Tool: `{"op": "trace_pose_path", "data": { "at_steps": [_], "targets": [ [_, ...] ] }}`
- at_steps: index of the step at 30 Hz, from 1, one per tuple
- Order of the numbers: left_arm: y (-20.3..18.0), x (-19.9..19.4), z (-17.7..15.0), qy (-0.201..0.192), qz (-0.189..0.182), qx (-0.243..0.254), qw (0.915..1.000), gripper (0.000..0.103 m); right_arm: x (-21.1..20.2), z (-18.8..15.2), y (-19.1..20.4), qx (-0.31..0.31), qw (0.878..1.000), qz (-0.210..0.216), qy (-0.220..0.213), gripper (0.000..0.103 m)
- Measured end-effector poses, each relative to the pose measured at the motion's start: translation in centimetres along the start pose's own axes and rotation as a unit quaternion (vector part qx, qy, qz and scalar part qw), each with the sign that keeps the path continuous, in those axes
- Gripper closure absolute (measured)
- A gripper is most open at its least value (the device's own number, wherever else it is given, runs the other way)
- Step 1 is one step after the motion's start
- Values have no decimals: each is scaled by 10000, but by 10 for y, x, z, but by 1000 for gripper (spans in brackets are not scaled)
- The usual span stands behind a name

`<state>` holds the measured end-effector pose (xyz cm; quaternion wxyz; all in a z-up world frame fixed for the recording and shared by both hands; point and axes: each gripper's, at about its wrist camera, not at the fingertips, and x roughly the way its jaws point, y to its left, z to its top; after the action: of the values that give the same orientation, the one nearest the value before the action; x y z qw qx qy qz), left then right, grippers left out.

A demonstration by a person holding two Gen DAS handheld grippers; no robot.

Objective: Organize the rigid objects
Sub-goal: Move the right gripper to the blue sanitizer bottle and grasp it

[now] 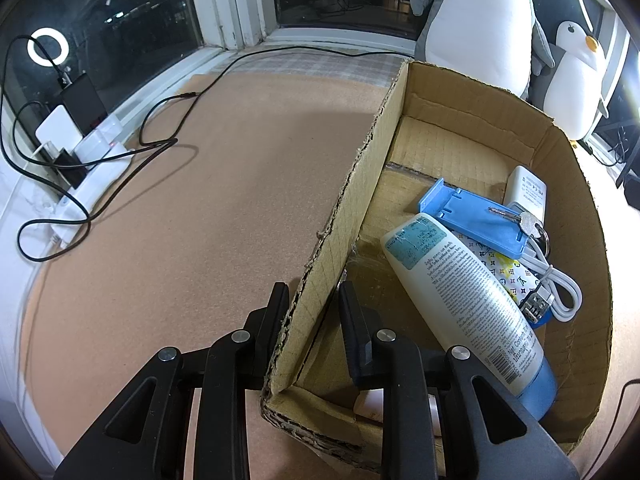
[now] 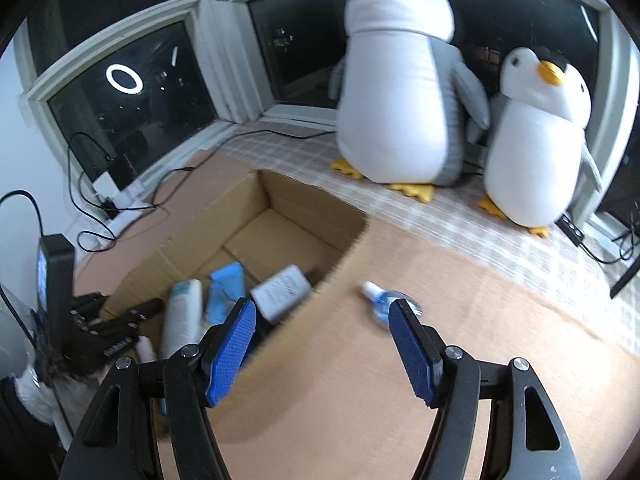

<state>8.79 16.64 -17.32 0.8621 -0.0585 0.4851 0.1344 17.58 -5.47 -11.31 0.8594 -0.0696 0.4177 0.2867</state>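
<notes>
A cardboard box (image 1: 352, 208) lies on the brown table. My left gripper (image 1: 314, 304) is shut on its left wall, one finger outside and one inside. Inside lie a white and blue lotion tube (image 1: 464, 300), a blue plastic holder (image 1: 472, 216), a key (image 1: 516, 216), a white charger (image 1: 526, 190) with its cable (image 1: 560, 284) and a patterned pouch (image 1: 504, 270). In the right wrist view my right gripper (image 2: 322, 316) is open and empty above the box's near right wall (image 2: 304, 320). A small clear blue bottle (image 2: 382, 298) lies on the table just right of the box.
Two plush penguins (image 2: 400, 88) (image 2: 536, 140) stand on the checked cloth by the window. A white power strip with chargers (image 1: 88, 152) and black cables (image 1: 160, 136) lies at the table's left edge. A phone on a stand (image 2: 52, 276) stands at far left.
</notes>
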Motion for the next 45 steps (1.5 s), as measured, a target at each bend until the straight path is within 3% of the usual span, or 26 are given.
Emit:
{"op": "trace_pose_path", "data": {
  "at_steps": [8, 20, 24, 36, 39, 45],
  "targets": [
    [1, 0, 0, 6, 12, 3, 10000, 80, 14, -11, -29, -56, 9995, -247, 210, 38],
    [0, 0, 1, 73, 54, 27, 10000, 80, 56, -7, -47, -208, 9988, -162, 423, 39],
    [-1, 0, 1, 81, 91, 27, 9999, 80, 69, -6, -47, -367, 9979, -148, 506, 47],
    [-2, 0, 2, 96, 95, 17, 9999, 80, 84, 0, -47, -613, 9964, -158, 572, 53],
    [-2, 0, 2, 94, 95, 17, 9999, 80, 88, -1, -41, -725, 9950, -214, 659, 70],
    [-2, 0, 2, 94, 96, 18, 9999, 80, 86, -7, -34, -858, 9933, -309, 709, 70]
  ]
}}
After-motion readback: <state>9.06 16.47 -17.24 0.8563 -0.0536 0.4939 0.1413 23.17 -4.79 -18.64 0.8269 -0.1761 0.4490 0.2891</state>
